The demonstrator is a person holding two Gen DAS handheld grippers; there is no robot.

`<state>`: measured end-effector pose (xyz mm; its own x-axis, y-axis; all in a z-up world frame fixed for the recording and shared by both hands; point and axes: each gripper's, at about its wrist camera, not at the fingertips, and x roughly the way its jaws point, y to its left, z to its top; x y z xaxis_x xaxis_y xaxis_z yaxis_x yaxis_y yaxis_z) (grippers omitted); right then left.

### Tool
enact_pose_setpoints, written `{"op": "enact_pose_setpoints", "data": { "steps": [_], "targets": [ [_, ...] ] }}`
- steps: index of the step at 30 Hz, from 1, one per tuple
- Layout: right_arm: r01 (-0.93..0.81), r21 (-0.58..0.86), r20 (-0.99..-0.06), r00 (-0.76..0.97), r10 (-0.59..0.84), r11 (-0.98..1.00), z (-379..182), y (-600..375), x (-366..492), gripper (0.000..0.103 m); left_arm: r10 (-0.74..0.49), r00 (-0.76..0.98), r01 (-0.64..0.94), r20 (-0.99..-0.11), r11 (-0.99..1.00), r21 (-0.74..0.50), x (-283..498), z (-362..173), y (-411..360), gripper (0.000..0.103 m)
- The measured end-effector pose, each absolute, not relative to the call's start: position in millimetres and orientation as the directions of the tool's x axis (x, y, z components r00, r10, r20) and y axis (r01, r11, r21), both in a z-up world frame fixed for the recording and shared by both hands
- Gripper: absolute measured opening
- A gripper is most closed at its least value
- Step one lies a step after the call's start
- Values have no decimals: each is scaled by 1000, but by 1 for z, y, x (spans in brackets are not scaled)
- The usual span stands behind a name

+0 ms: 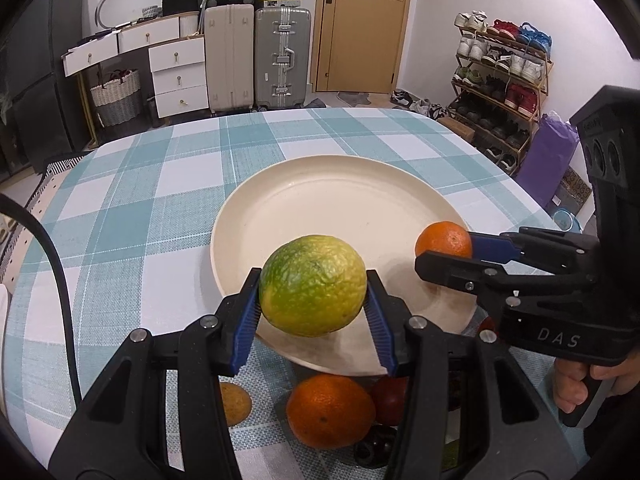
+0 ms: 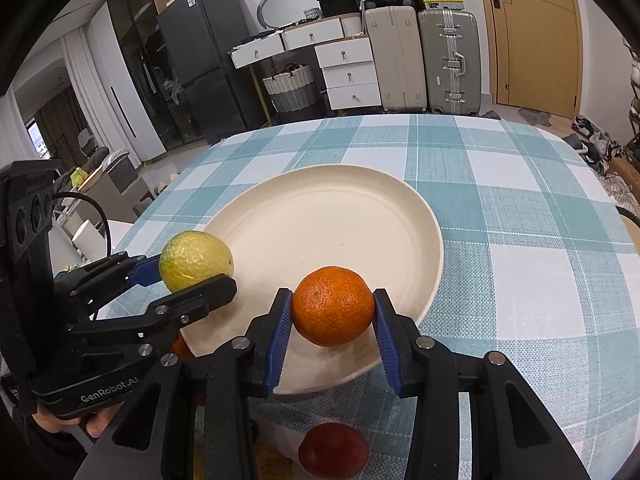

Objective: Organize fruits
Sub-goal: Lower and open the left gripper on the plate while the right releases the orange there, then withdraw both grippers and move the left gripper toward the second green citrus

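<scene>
Filling the lower frame of the left wrist view, the left matte-black plastic claw [image 1: 313, 308] has two angular arms with triangular cut-outs, silver round screw heads at the joints and ribbed blue pads [image 1: 245, 320]. At the right edge, the right black claw [image 1: 444, 254] carries white "DAS" lettering and three round lens holes. In the right wrist view, "GenRobot.AI" marks the left one; bare skin shows at lower left.
</scene>
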<state>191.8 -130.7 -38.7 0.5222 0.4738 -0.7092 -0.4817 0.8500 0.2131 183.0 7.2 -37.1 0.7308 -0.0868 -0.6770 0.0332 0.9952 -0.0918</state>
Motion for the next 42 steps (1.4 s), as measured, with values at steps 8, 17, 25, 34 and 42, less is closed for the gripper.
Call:
{"op": "enact_pose_setpoints", "data": {
  "steps": [8,17,25,34,42],
  "targets": [
    [-487,205,-712,521,470,849,-41,-127,195,41,-79,721,36,-688,996,-76,184,-39,5,46],
    [-464,199,-679,570,463,863,-34,-135,193,52,-83,741,26,-666,995,-95,177,-34,8,46],
    [-445,205,-646,608,462,872,-17,-158,174,89,-76,767,16,-637,995,-99,152,-19,15,76],
    [-436,217,-618,631,469,873,-10,-180,133,103,-42,801,5,-597,998,-64,94,3,16,92],
    [-429,207,-620,638,457,879,-12,-190,102,103,-18,814,-27,-581,997,-69,51,9,13,102]
  ]
}}
